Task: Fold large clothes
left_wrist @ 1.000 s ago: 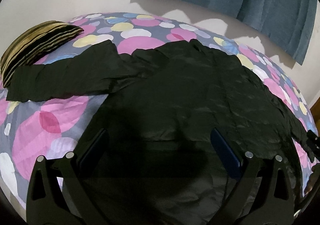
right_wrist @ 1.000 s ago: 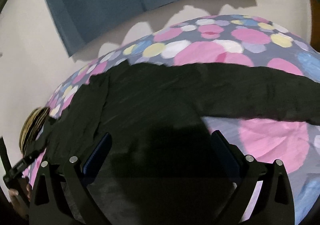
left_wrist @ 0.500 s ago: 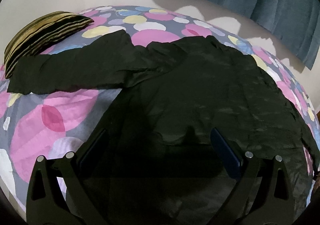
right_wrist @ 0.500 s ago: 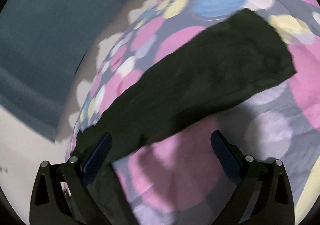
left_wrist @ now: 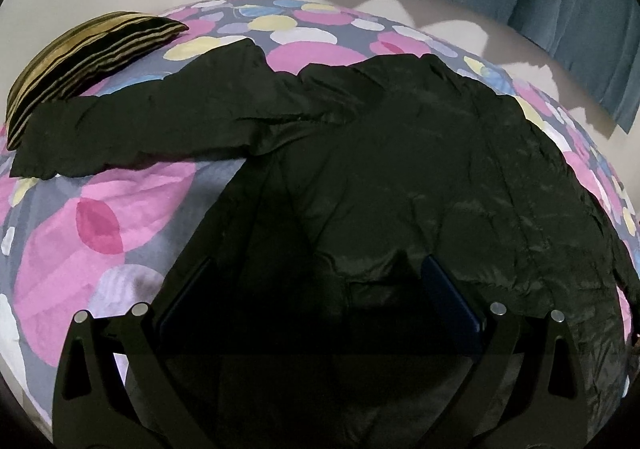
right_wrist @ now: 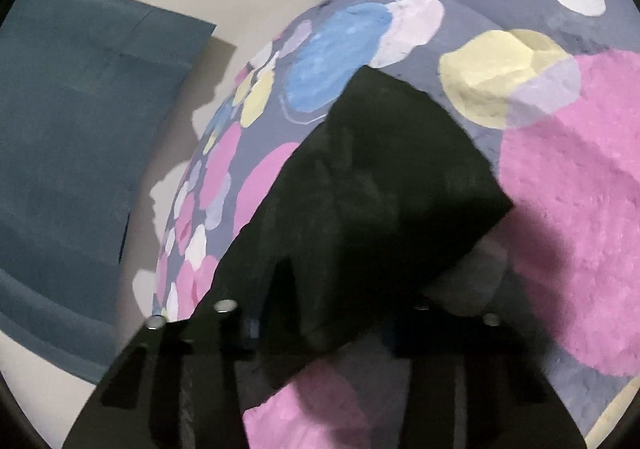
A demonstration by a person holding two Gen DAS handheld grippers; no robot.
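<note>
sleeve grab on the bed [right_wrist: 560,177]
my right gripper [right_wrist: 320,325] just closed down over the black shirt [left_wrist: 400,169] sleeve end; left gripper [left_wrist: 320,297] hangs wide open, empty.

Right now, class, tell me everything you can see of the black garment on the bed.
The black garment looks thin, slightly shiny and wrinkled. It lies spread flat on the spotted bedspread, one sleeve stretched out toward the striped pillow. The other sleeve's end lies between the right claw's fingers, which have just been closing. The left claw is open above the hem.
</note>
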